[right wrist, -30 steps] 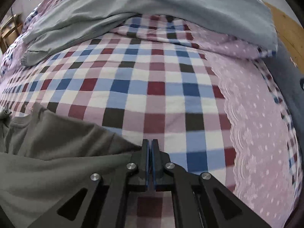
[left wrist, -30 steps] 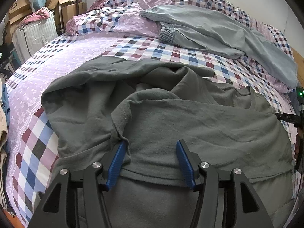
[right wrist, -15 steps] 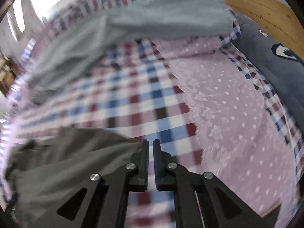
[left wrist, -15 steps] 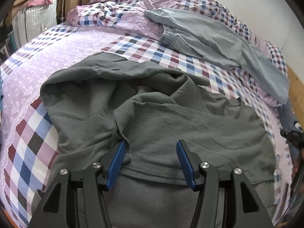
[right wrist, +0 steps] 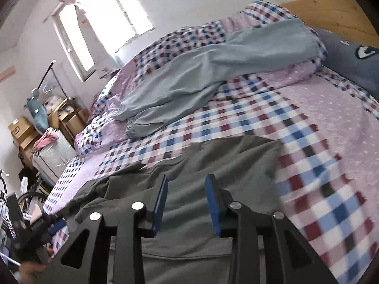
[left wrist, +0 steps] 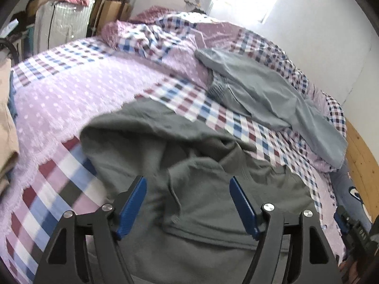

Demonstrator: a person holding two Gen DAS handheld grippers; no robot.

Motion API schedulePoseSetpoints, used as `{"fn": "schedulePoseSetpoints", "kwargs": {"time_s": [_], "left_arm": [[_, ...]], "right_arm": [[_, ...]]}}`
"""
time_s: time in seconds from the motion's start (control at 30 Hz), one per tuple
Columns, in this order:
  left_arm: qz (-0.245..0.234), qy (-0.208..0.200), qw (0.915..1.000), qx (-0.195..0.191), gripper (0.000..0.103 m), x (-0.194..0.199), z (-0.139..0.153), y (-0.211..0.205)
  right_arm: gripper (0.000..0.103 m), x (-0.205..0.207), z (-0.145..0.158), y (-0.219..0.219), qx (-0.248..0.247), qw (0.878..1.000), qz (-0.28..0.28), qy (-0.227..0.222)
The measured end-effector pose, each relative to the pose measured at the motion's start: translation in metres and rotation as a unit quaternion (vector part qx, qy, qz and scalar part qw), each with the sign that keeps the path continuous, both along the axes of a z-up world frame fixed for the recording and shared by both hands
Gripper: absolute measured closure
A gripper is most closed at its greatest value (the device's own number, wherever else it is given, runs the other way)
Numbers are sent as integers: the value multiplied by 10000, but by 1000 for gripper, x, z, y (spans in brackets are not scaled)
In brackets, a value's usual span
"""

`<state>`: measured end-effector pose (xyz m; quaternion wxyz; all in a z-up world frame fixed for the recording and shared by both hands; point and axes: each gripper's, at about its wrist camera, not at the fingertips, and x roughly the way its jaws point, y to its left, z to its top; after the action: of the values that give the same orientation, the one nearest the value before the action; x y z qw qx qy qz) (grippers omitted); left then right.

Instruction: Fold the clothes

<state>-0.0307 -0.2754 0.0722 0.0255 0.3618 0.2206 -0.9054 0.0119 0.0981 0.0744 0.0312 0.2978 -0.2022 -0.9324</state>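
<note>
Both tools have lifted off the dark grey shirt, and the right tool, pinched together a second ago, now gapes, holding nothing. Left tool spreads wide and empty. Rumpled, the shirt lies on the checked bedspread just ahead of both, light grey trousers beyond.

daylight from window | glare | motion blur | fisheye edges

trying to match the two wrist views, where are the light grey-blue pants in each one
Left wrist: the light grey-blue pants lie upper right of centre, across the crumpled quilt, beyond the dark grey shirt.
Right wrist: the pants stretch across the upper middle, running down-left from near the wooden headboard.
Shared landmark: the checked bedspread between pants and shirt.
</note>
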Motion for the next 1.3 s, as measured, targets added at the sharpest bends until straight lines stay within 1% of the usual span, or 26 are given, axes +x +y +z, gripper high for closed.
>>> {"fn": "schedulePoseSetpoints", "kwargs": {"time_s": [0.07, 0.1, 0.23, 0.27, 0.33, 0.37, 0.43, 0.5, 0.57, 0.7, 0.77, 0.83, 0.9, 0.93, 1.0, 1.07, 1.1, 1.17, 1.2, 1.27, 1.3], "left_arm": [[154, 68, 9998, 75, 27, -3, 1, -12], [242, 115, 9995, 189, 27, -3, 1, -20], [554, 306, 9952, 753, 27, -3, 2, -51], [563, 335, 9942, 858, 27, -4, 2, -56], [604, 444, 9928, 929, 27, -5, 5, -66], [630, 505, 9928, 881, 27, -6, 6, -70], [659, 586, 9942, 620, 27, -7, 8, -75], [706, 538, 9955, 325, 27, -8, 8, -77], [753, 458, 9960, 116, 27, -7, 8, -81], [916, 466, 9947, -67, 27, -2, 6, -97], [931, 395, 9948, -92, 27, -2, 2, -104], [804, 294, 9963, 108, 28, -4, -3, -106], [511, 320, 9977, 309, 28, -5, -3, -100], [230, 407, 9986, 260, 28, -4, 1, -88], [-386, 592, 9975, 7, 28, -2, 8, -61], [-1001, 774, 9917, -246, 28, -1, 16, -34], [-1216, 774, 9883, -500, 28, 0, 17, -20], [-1504, 580, 9811, -1068, 28, 0, 10, 3], [-1641, 473, 9761, -1343, 28, 0, 5, 14], [-1712, 298, 9668, -1874, 28, 0, -1, 28], [-1689, 184, 9641, -2041, 28, -1, -5, 29]], "right_arm": [[63, -11, -14, -16, -69, 9996, 244, -116], [63, -17, -21, -24, -55, 9992, 356, -181], [63, -26, -40, -57, 408, 9946, 834, -467], [63, -26, -41, -64, 522, 9932, 928, -471], [63, -26, -42, -73, 656, 9916, 1022, -435], [63, -25, -41, -76, 664, 9911, 1080, -409], [60, -24, -40, -81, 681, 9897, 1209, -358], [58, -20, -39, -87, 713, 9877, 1346, -339], [58, -16, -39, -92, 744, 9851, 1513, -336], [57, -13, -40, -104, 718, 9819, 1724, -306], [57, -14, -43, -109, 643, 9808, 1815, -308], [57, -16, -45, -112, 555, 9800, 1883, -320], [57, -18, -47, -115, 466, 9791, 1952, -331], [57, -18, -47, -117, 433, 9786, 1986, -326], [57, -20, -47, -122, 469, 9781, 2009, -292], [57, -22, -49, -127, 474, 9777, 2021, -302], [57, -24, -50, -128, 466, 9777, 2026, -312], [57, -26, -53, -130, 451, 9780, 2006, -356], [57, -27, -54, -130, 437, 9782, 1994, -375], [57, -27, -56, -129, 409, 9786, 1978, -395], [57, -28, -56, -129, 396, 9786, 1976, -403]]}}
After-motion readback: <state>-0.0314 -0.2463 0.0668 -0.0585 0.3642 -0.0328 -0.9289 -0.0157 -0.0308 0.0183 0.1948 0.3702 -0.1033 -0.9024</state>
